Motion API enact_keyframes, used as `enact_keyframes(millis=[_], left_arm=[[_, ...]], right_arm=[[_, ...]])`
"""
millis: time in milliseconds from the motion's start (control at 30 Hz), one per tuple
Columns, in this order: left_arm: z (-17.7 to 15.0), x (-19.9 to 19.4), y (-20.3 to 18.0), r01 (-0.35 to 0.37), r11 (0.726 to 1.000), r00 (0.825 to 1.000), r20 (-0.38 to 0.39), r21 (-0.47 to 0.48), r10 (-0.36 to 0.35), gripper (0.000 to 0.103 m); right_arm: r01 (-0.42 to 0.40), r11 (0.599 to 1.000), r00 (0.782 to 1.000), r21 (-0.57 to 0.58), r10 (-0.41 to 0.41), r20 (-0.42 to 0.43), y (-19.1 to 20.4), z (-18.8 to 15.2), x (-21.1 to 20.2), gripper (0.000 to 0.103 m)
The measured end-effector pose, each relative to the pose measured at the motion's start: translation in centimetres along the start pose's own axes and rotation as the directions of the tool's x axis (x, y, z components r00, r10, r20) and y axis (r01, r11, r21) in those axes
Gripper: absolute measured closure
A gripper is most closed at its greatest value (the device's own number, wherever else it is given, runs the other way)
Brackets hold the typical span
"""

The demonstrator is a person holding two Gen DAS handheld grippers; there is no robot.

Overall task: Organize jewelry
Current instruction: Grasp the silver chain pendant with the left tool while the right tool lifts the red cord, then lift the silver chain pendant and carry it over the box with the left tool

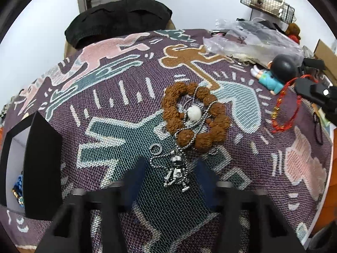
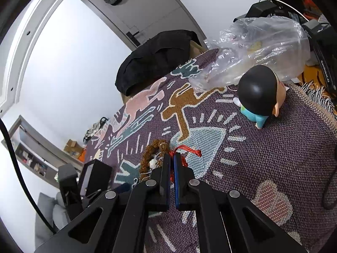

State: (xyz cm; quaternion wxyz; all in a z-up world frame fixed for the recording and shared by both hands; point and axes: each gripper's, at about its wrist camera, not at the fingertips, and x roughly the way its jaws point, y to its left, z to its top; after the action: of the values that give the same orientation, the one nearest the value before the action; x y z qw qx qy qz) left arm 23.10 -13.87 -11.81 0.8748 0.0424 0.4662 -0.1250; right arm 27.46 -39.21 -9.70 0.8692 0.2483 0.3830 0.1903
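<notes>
In the left wrist view my left gripper (image 1: 171,168) is open, its fingers either side of a silver robot pendant (image 1: 177,174) on a chain. The chain runs up over a brown bead bracelet (image 1: 194,115) that rings a white bead (image 1: 194,113). A small silver ring (image 1: 155,148) lies beside the chain. A black jewelry box (image 1: 31,164) with beads inside stands open at the left. My right gripper (image 1: 311,89) holds a red string bracelet (image 1: 284,109) above the cloth. In the right wrist view the right gripper (image 2: 172,160) is shut on the red string (image 2: 186,149).
A patterned woven cloth (image 1: 126,113) covers the table. A doll figure (image 1: 276,71) lies at the right, also in the right wrist view (image 2: 260,92). A clear plastic bag (image 1: 252,40) and clutter sit behind it. A black cushion (image 1: 118,21) is at the far edge.
</notes>
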Motion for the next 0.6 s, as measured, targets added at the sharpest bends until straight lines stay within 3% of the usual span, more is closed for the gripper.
enact_keyframes(millis=[100,267,600], left_arm=[[0.5,-0.5,0.8,0.054,0.998,0.999,-0.003,-0.027,-0.054,0.087],[1.3,-3.8,1.6,0.052,0.998,0.996,0.077,-0.043,-0.049,0.087],[4.3,-10.4,3.0,-0.011,1.0,0.978,0.209,-0.02,0.015,0.087]], right_arm=[[-0.004,1.0,1.0,0.0,0.004,-0.002,0.2,0.0,0.1,0.099],[-0.014,1.0,1.0,-0.011,0.014,0.005,0.8,0.0,-0.2,0.099],[-0.03,0.999,0.999,-0.039,0.031,0.029,2.7,0.7,-1.2,0.099]])
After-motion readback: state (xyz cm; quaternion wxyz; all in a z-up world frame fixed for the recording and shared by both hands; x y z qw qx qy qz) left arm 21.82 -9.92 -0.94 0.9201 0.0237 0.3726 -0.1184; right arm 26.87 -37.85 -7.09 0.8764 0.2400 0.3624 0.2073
